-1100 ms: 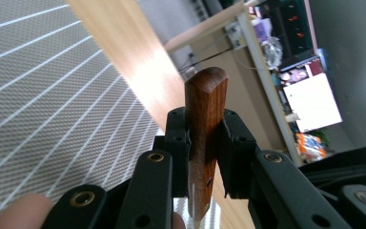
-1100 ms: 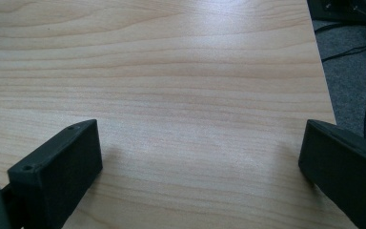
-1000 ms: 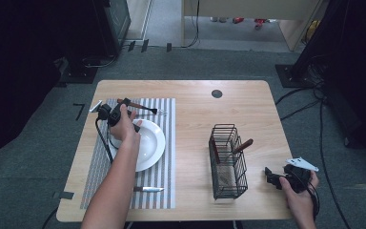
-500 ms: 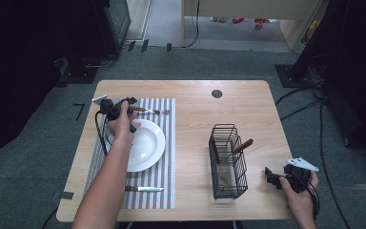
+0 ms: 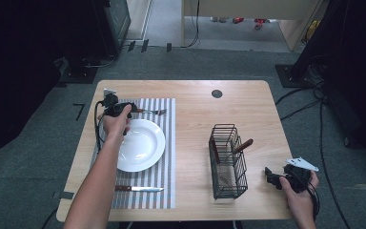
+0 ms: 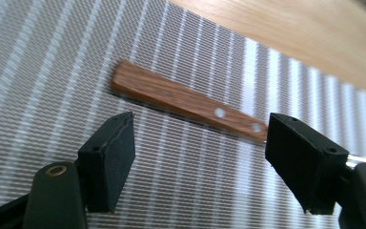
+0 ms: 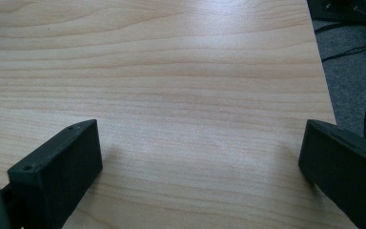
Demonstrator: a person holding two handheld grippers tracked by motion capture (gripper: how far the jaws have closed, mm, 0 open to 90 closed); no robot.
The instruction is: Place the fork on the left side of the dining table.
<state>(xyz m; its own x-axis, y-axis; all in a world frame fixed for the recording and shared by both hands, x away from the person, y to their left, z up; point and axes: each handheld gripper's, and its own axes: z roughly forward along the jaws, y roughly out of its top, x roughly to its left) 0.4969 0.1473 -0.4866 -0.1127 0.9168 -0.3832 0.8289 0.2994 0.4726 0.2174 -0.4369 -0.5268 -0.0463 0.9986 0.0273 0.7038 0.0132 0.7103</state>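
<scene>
A fork (image 5: 150, 111) with a wooden handle (image 6: 181, 100) lies flat on the striped placemat (image 5: 169, 157) just beyond the white plate (image 5: 140, 144). My left gripper (image 5: 127, 109) hovers low over the handle end, at the mat's far left. In the left gripper view, the left gripper (image 6: 200, 129) is open; the handle lies just past the tips, and no jaw touches it. My right gripper (image 5: 269, 176) rests open over bare wood at the table's near right, and in its own view the right gripper (image 7: 200, 148) has nothing between its jaws.
A knife (image 5: 138, 189) lies on the mat in front of the plate. A black wire basket (image 5: 228, 162) stands right of centre with a wooden-handled utensil (image 5: 242, 145) sticking out. The table edge (image 7: 321, 71) runs close to the right gripper, with cables on the floor beyond.
The left gripper carried the fork down and leftward to the mat beyond the plate and opened; the fork now lies released. The right gripper stayed put.
</scene>
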